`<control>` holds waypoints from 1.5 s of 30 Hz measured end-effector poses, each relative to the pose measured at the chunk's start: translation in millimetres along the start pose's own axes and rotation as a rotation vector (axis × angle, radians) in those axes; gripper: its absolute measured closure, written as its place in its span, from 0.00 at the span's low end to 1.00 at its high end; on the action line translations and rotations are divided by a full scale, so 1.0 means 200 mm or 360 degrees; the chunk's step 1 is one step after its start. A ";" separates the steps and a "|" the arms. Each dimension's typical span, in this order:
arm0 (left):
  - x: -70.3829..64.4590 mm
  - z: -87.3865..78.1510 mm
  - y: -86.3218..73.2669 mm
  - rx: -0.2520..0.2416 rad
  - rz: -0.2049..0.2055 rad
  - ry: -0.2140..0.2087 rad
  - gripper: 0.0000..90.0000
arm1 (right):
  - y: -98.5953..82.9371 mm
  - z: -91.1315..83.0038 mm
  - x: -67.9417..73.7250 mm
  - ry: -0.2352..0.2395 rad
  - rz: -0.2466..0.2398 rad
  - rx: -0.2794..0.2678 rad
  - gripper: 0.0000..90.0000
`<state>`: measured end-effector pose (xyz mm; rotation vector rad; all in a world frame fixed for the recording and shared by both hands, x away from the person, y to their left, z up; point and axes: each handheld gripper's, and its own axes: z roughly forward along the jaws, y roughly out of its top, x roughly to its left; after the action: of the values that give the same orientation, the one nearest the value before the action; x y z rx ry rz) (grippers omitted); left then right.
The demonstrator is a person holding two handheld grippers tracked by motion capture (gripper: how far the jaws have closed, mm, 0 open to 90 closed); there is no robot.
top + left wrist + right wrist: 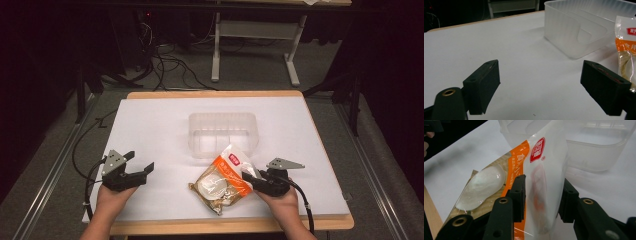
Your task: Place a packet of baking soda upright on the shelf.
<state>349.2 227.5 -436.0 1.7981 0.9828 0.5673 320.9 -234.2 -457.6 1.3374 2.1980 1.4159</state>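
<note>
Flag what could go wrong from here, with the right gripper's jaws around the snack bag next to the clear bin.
1. The right gripper pinches only the thin top edge of the bag; the slick film may slip once lifted.
2. The heavy contents sit low in the bag, so it may swing and catch the rim of the bin.
3. The left gripper is open and away, giving no support.
</note>
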 end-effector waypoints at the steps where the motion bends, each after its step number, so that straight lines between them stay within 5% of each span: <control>1: 0.00 0.00 0.00 0.0000 0.0000 0.0000 0.18 | 0.00 0.00 0.00 0.0002 -0.0008 -0.0003 0.72; 31: 0.00 0.00 0.00 0.0008 0.0013 -0.0004 0.18 | 0.02 -0.04 0.04 0.0038 -0.0069 -0.0078 0.98; 45: -0.01 0.01 0.00 0.0011 0.0009 -0.0003 0.18 | 0.05 -0.07 0.10 0.0079 -0.0118 -0.0156 1.00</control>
<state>349.2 226.0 -437.0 1.8077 0.9794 0.5662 306.6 -225.3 -436.4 1.1884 2.1542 1.5237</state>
